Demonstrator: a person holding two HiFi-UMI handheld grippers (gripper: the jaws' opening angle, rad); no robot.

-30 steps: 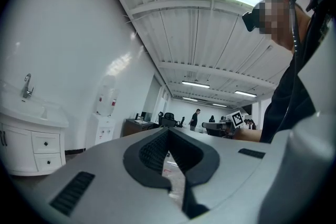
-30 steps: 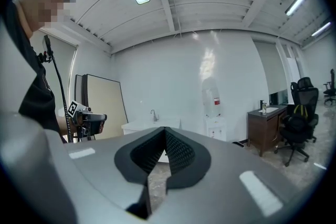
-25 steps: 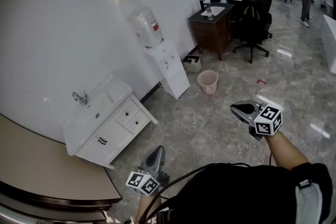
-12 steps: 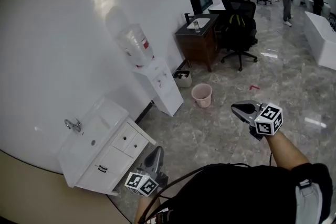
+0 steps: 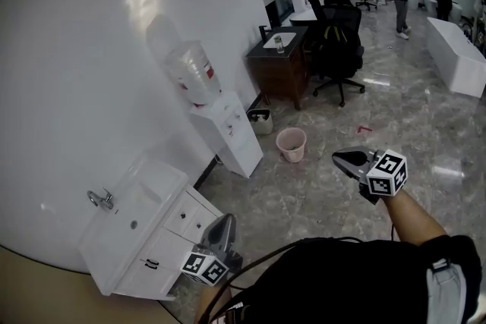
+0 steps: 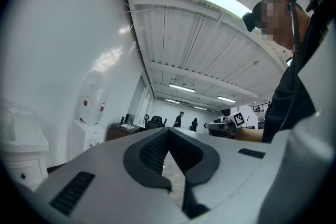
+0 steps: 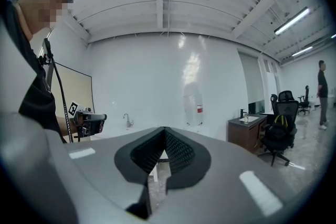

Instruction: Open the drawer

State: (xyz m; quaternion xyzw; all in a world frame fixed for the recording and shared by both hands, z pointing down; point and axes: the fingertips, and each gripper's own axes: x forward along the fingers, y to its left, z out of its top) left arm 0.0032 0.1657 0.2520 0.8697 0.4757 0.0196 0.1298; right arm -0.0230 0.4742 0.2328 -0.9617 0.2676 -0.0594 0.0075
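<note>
Standing closed, vanity drawers [image 5: 189,218], pink bucket [image 5: 291,145] near water dispenser [image 5: 230,131]

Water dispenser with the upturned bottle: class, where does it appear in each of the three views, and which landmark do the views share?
Head view: the water dispenser stands against the white wall, left of centre.
Left gripper view: the water dispenser is at the far left, low in the picture.
Right gripper view: the water dispenser is near the centre, pale against the wall.
Shared landmark: the dark desk, to its right in every view.

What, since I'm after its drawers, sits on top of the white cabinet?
A white sink with a chrome faucet. Whether anything lies inside it cannot be told.
</note>
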